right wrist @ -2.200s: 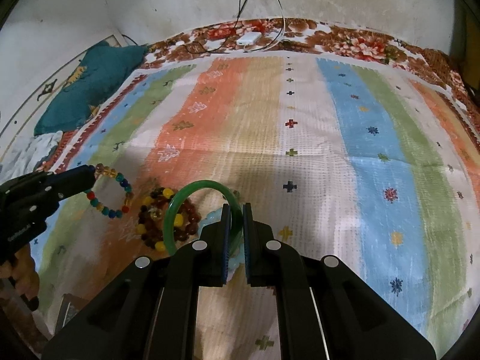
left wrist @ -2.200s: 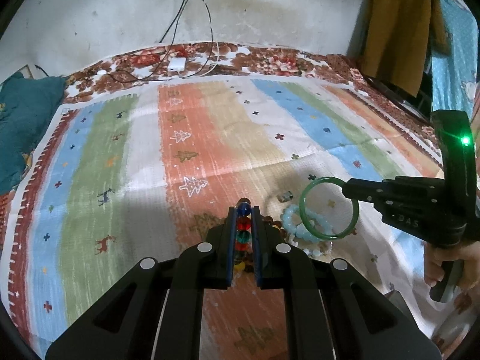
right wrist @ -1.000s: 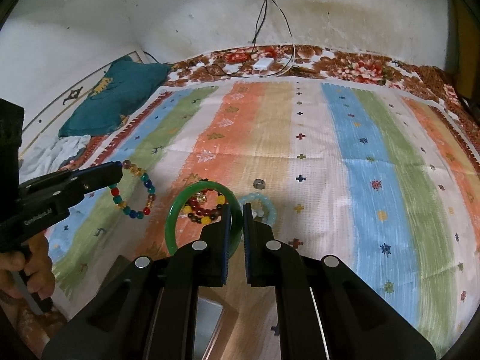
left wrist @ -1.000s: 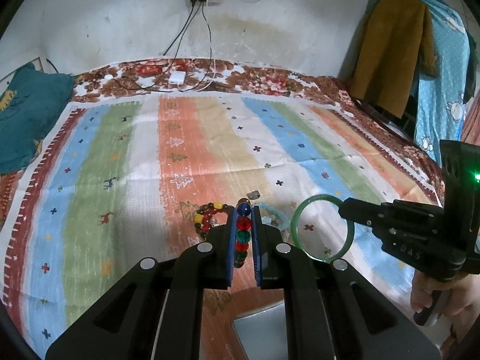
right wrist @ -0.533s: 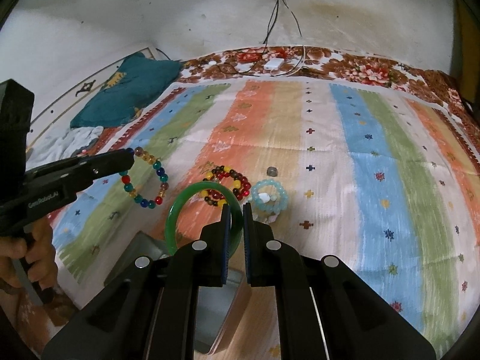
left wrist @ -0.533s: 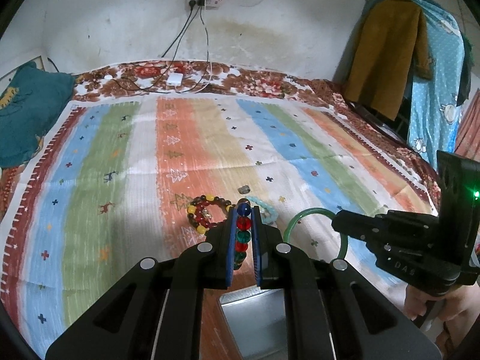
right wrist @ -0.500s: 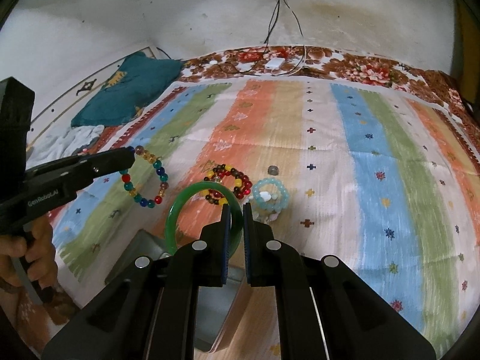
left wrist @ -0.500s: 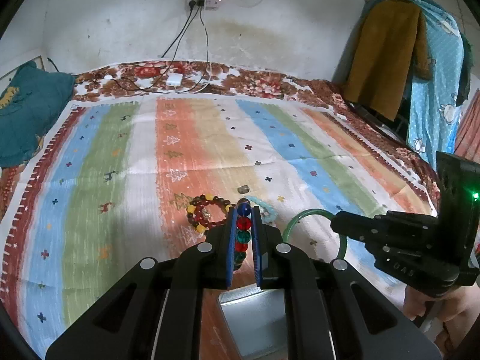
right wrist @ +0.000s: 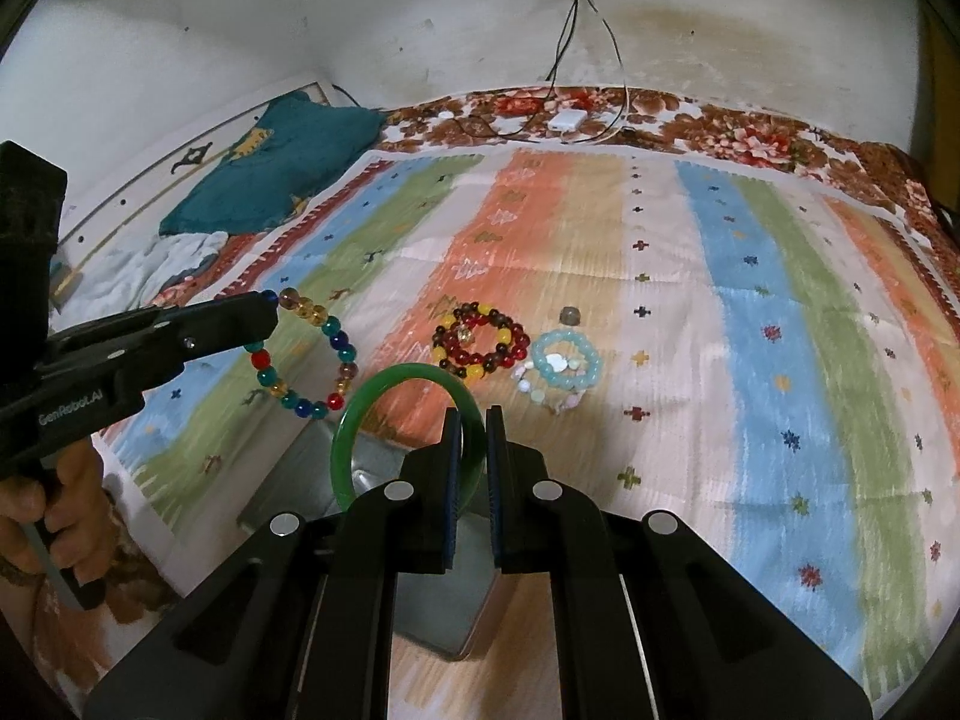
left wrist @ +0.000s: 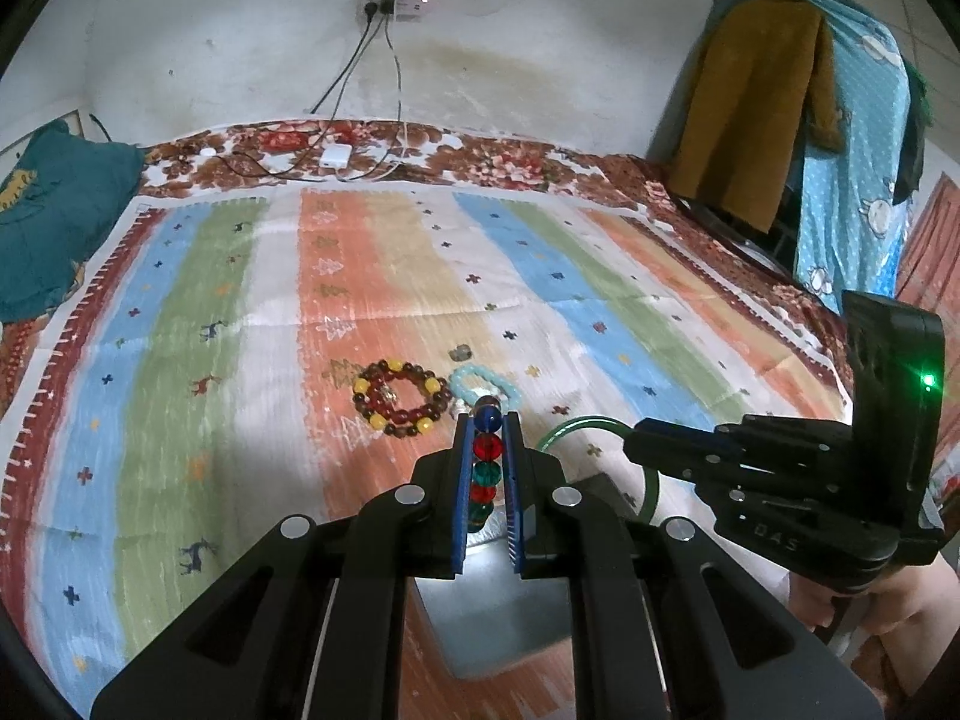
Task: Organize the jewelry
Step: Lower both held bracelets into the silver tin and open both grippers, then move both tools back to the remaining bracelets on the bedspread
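Note:
My left gripper [left wrist: 487, 420] is shut on a bracelet of coloured glass beads [left wrist: 487, 449], which stands edge-on between its pads. From the right wrist view that bracelet [right wrist: 341, 340] hangs as a ring from the left gripper [right wrist: 267, 307]. My right gripper [right wrist: 474, 420] is shut on a green bangle [right wrist: 360, 408]. The bangle [left wrist: 576, 423] and the right gripper [left wrist: 630, 441] also show at right in the left wrist view. Both grippers hover over a grey metal box [left wrist: 492, 612] [right wrist: 312, 480] at the mat's near edge.
On the striped mat [left wrist: 180, 360] lie a dark red and yellow bead bracelet [left wrist: 364, 387] [right wrist: 516, 342], a pale blue bead bracelet [left wrist: 462, 378] [right wrist: 591, 360] and a small grey ring [left wrist: 461, 351] [right wrist: 569, 315]. A teal cushion [left wrist: 54, 222] lies far left. A white charger [left wrist: 336, 155] with cables sits at the back.
Both grippers have drawn back toward the near edge, still holding their bracelets. The grey box beneath them shows larger, and the bracelets on the mat lie farther off.

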The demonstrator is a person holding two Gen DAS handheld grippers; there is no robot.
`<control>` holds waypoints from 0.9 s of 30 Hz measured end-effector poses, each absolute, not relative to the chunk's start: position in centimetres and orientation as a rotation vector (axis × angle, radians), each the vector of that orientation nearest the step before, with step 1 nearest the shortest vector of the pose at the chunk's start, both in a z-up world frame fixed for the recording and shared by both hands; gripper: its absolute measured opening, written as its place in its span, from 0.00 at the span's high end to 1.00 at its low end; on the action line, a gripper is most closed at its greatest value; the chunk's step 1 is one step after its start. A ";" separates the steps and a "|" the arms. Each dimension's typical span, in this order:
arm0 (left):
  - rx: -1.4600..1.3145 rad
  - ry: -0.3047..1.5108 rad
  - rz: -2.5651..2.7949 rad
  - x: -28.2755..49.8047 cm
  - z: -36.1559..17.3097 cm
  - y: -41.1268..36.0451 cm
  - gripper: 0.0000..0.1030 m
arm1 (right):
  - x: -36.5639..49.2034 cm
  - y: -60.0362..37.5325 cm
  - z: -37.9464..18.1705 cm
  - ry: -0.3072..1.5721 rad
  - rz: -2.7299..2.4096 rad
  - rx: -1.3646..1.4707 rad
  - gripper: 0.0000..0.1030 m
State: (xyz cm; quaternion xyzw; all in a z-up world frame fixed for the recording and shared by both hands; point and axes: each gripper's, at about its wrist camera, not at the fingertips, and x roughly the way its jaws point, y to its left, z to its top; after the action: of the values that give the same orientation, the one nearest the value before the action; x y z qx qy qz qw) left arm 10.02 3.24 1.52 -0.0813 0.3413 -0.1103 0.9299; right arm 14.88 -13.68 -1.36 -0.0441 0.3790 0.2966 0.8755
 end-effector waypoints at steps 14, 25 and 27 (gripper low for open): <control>-0.157 0.761 -0.233 8.5 0.2 2.1 0.87 | 13.3 -13.5 -2.4 0.839 0.665 -0.077 0.88; -0.254 0.771 -0.139 9.4 -0.4 5.3 0.52 | 14.7 -14.9 -2.6 0.867 0.613 -0.030 0.60; -0.261 0.777 -0.124 9.7 -0.5 5.7 0.50 | 15.1 -15.0 -2.8 0.872 0.608 -0.025 0.58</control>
State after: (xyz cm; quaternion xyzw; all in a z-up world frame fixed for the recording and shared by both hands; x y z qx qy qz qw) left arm 9.71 5.74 -0.54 -0.1266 0.3776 -0.0601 0.9153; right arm 15.11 -14.99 -2.77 -0.0121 0.4156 0.2900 0.8620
